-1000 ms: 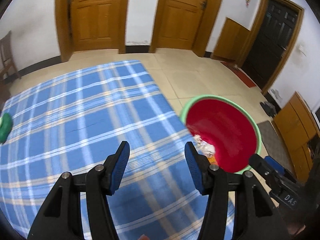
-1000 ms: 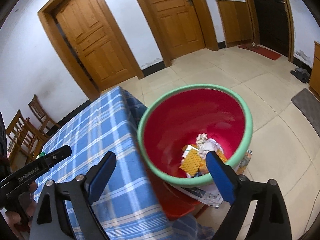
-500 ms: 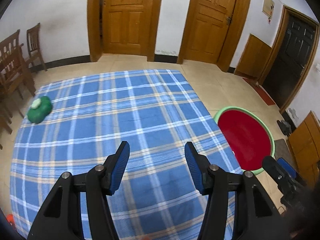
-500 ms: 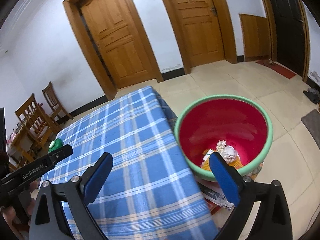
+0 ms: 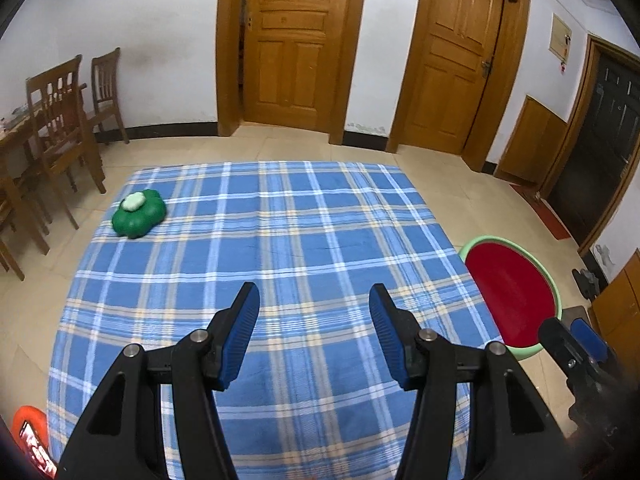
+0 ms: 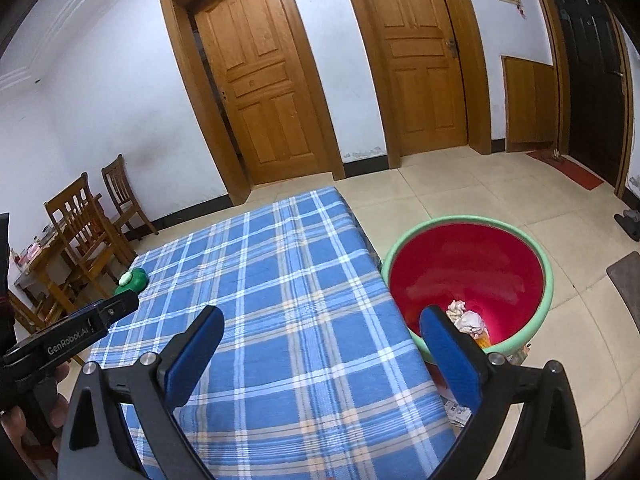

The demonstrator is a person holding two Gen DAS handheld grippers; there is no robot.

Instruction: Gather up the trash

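A red basin with a green rim [image 6: 468, 276] stands on the floor by the table's right side, with crumpled paper trash [image 6: 466, 320] in its bottom; it also shows in the left wrist view [image 5: 512, 296]. A green lumpy object with a pale top [image 5: 139, 213] lies at the far left of the blue plaid tablecloth [image 5: 280, 248], also in the right wrist view [image 6: 132, 280]. My left gripper [image 5: 314, 334] is open and empty above the table's near part. My right gripper [image 6: 320, 356] is open and empty above the table's right edge.
Wooden chairs [image 5: 68, 120] and a wooden table stand at the far left. Wooden doors [image 5: 292, 44] line the back wall and a dark door [image 6: 592, 80] is at the right. An orange object [image 5: 32, 436] shows at the lower left of the left wrist view.
Both grippers have risen and pulled back from the basin, so more of the table and room shows. The green object has come into fuller view. Both jaws stay open.
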